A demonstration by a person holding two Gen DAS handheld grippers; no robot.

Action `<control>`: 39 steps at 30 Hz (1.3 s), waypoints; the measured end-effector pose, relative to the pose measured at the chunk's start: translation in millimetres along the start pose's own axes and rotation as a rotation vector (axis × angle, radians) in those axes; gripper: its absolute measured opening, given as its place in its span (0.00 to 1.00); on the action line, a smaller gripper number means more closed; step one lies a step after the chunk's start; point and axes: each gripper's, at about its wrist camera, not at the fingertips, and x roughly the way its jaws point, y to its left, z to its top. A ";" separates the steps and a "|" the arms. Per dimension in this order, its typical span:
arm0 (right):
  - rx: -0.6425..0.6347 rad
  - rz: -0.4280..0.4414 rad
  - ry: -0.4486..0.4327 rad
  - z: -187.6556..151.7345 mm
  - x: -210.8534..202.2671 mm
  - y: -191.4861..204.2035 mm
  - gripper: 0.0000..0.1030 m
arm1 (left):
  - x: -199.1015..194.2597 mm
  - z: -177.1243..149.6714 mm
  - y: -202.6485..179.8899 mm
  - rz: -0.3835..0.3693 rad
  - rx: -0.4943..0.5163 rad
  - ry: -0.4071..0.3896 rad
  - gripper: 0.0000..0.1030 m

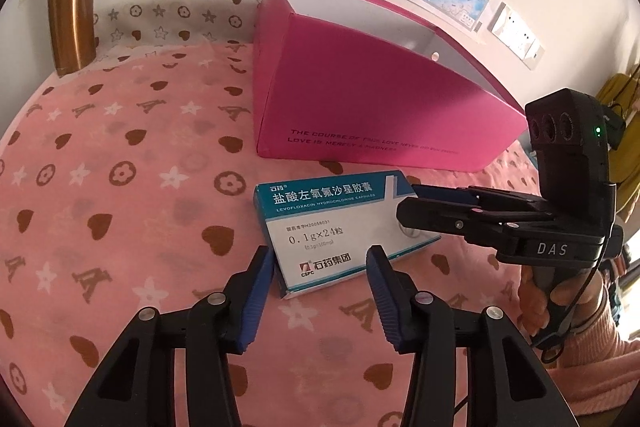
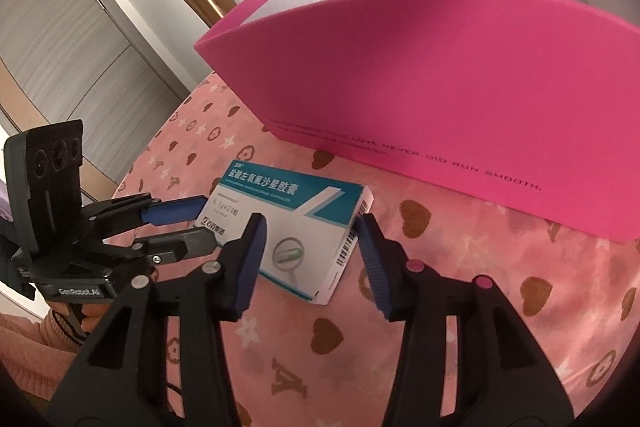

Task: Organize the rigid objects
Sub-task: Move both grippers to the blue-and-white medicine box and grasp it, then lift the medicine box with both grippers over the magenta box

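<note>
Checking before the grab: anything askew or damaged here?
No damage shows. The medicine box lies flat, skewed to the pink box, with both the left gripper and right gripper straddling its ends.

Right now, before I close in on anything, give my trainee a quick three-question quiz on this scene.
1. True or false: the medicine box lies flat on the pink blanket, in front of the pink box.
2. Where is the brown tumbler? A) inside the pink box B) standing upright at the back of the blanket C) between a gripper's jaws
3. Fill in: the left gripper and the right gripper each have the ____ between their jaws.

Key: 1 true; 2 B; 3 medicine box
</note>
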 end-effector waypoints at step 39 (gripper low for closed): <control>0.006 -0.045 -0.006 -14.9 -20.7 -4.1 0.43 | 3.0 1.1 -15.8 -0.019 0.019 -0.002 0.44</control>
